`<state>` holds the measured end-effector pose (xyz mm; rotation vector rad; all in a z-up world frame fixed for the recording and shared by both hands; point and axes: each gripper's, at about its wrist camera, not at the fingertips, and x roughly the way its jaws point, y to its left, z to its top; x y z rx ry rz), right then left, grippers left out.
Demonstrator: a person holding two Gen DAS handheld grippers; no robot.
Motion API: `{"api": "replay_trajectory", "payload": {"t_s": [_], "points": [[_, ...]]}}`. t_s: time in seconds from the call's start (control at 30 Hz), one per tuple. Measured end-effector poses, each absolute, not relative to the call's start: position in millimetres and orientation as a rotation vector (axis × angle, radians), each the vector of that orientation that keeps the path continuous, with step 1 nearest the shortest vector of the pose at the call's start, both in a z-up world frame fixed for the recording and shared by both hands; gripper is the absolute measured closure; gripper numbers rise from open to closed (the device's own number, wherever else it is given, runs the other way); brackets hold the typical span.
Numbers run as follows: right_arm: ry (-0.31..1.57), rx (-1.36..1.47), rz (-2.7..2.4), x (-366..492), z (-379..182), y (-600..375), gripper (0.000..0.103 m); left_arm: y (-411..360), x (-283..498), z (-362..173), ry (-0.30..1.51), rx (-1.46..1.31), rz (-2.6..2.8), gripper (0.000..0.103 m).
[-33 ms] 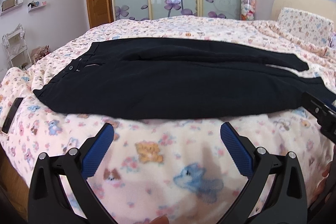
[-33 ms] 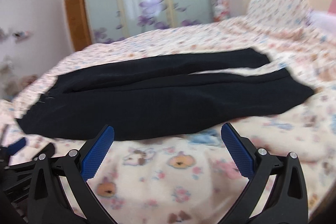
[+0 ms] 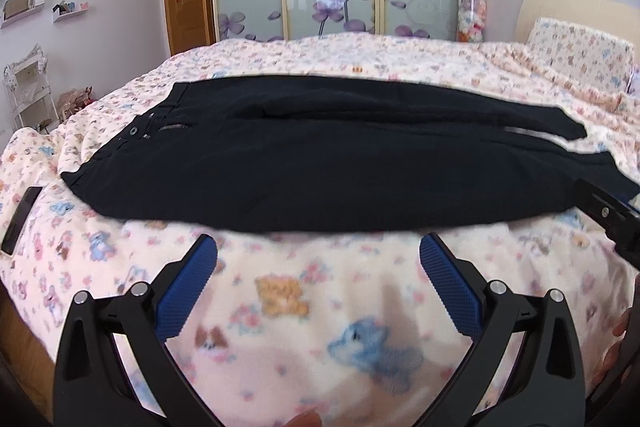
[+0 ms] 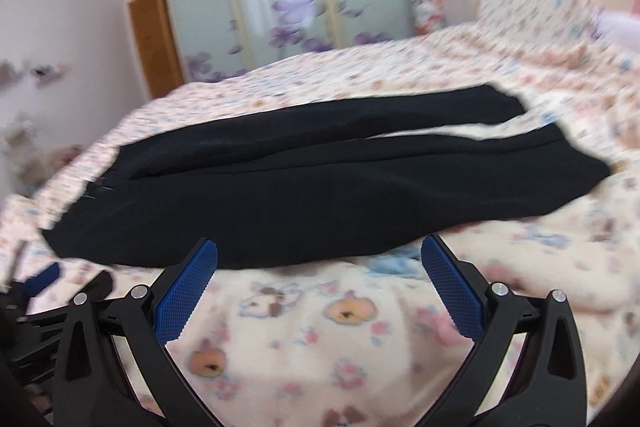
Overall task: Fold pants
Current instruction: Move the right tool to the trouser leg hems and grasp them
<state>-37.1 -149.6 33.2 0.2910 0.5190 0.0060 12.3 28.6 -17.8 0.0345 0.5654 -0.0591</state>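
pants flat across mid-frame on bed, legs unfolded | left gripper and right gripper fingers spread wide, empty, just short of near edge | no visible change; folding not begun

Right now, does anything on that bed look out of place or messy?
One thing: a dark flat phone-like object lies on the blanket near the bed's left edge, beside the waistband of the black pants. The pants themselves lie flat, legs slightly apart at the cuffs. Both grippers are open and hold nothing.
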Motion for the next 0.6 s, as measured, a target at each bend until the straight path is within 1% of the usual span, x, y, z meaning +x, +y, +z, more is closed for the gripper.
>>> {"api": "replay_trajectory", "payload": {"t_s": [0.2,0.33,0.5,0.6], "points": [[0.387,0.227,0.160,-24.6,65.5,-188.4,0.001,26.5,33.3,0.7,0.461,-0.045,-0.137,0.002],[0.425,0.208,0.212,11.2,80.9,-229.4,0.001,11.0,65.3,17.4,0.462,-0.047,-0.133,0.002],[0.507,0.346,0.162,74.4,88.0,-306.9,0.001,-5.7,103.4,31.0,0.433,0.046,-0.093,0.002],[0.562,0.407,0.071,119.5,83.6,-357.9,0.001,-12.6,120.9,29.1,0.418,0.069,-0.062,0.002]]}}
